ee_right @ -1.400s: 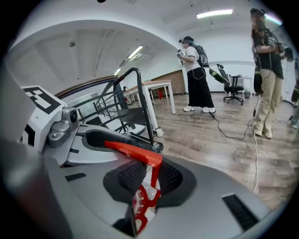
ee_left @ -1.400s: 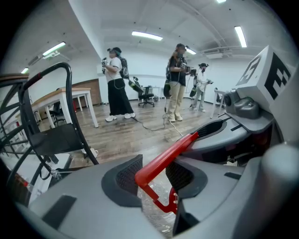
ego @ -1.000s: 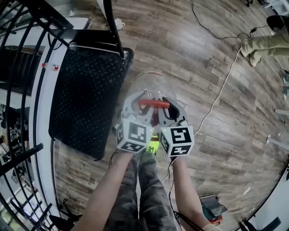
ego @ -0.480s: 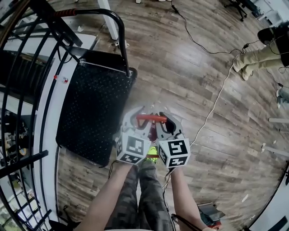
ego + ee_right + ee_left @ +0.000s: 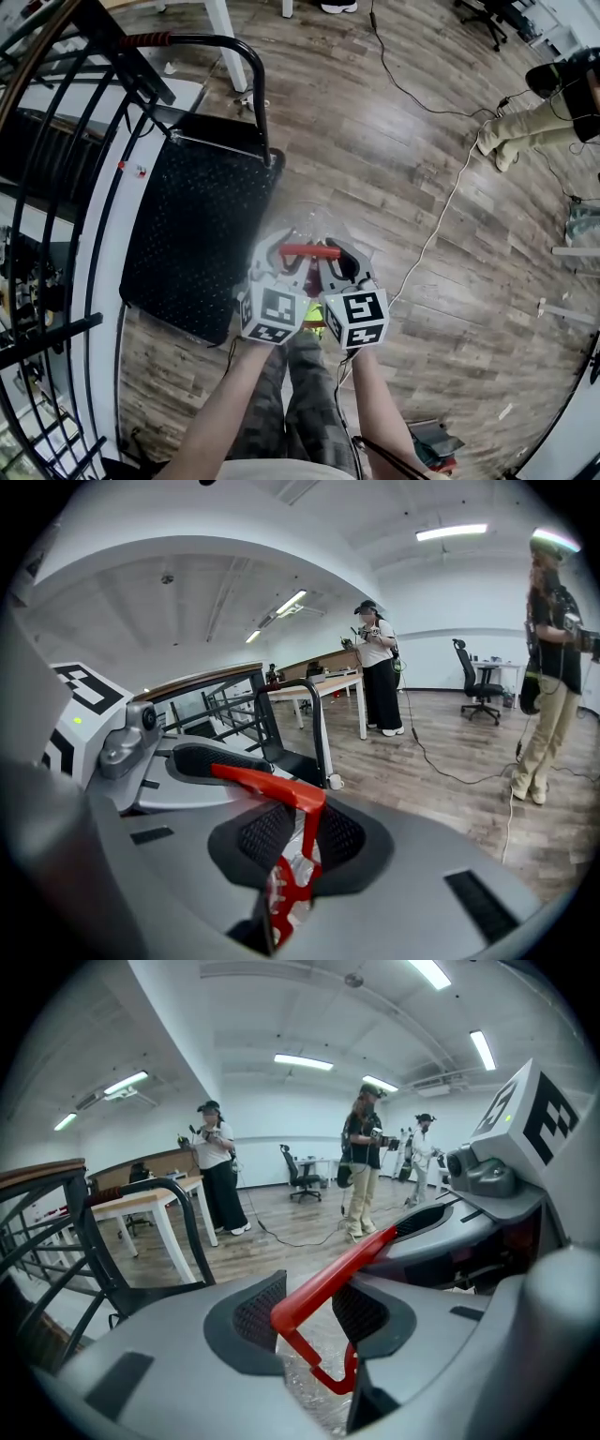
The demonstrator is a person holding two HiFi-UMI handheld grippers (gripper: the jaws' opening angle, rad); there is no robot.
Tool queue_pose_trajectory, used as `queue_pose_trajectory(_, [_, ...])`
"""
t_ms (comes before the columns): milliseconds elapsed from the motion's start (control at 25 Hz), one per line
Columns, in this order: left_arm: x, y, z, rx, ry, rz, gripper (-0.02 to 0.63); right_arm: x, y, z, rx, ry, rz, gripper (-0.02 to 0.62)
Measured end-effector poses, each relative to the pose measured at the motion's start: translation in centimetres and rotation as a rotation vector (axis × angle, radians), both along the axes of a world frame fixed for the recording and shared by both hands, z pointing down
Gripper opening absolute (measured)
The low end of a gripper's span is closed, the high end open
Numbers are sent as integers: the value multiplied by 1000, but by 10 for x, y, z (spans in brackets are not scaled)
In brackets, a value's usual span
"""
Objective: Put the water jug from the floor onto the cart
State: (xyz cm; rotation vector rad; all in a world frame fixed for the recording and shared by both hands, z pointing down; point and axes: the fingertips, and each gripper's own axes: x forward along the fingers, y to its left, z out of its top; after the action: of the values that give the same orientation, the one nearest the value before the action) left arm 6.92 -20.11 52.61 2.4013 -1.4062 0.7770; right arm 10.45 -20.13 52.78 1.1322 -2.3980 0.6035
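Note:
The clear water jug [image 5: 314, 221] hangs off the wooden floor by its red handle [image 5: 302, 251], just right of the black cart deck [image 5: 192, 234]. My left gripper [image 5: 286, 266] holds the handle's left end: in the left gripper view the red handle [image 5: 347, 1260] lies slantwise between the wide-set pads of my left gripper [image 5: 309, 1312], touching both. My right gripper [image 5: 334, 268] holds the right end. In the right gripper view, my right gripper [image 5: 302, 836] has its pads nearly together on the handle's upright leg [image 5: 307, 841]. The grippers hide most of the jug's neck.
The cart's black push bar [image 5: 246, 66] rises at its far end. A black metal railing [image 5: 56, 150] runs along the left. A white cable [image 5: 441, 225] snakes over the floor to the right. A person's legs [image 5: 530, 127] are at the upper right, and other people [image 5: 216, 1171] stand across the room.
Both grippers have risen together with the jug hanging from its handle. The floor has dropped away below, and the cart's push bar has come into the head view.

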Motion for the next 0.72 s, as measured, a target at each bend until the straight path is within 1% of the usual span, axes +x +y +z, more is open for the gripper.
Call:
queue_pose_trajectory(120, [0, -3, -9, 8, 6, -4, 156, 0, -3, -10, 11, 14, -20, 58])
queue_pose_trajectory(360, [-8, -8, -26, 22, 49, -31, 155, -9, -8, -27, 35, 35, -39, 58])
queue_pose_trajectory(520, [-21, -11, -33, 21, 76, -52, 156, -22, -12, -34, 42, 42, -52, 58])
queue_pose_trajectory(720, [-42, -10, -34, 27, 80, -58, 156, -42, -12, -36, 47, 49, -66, 58])
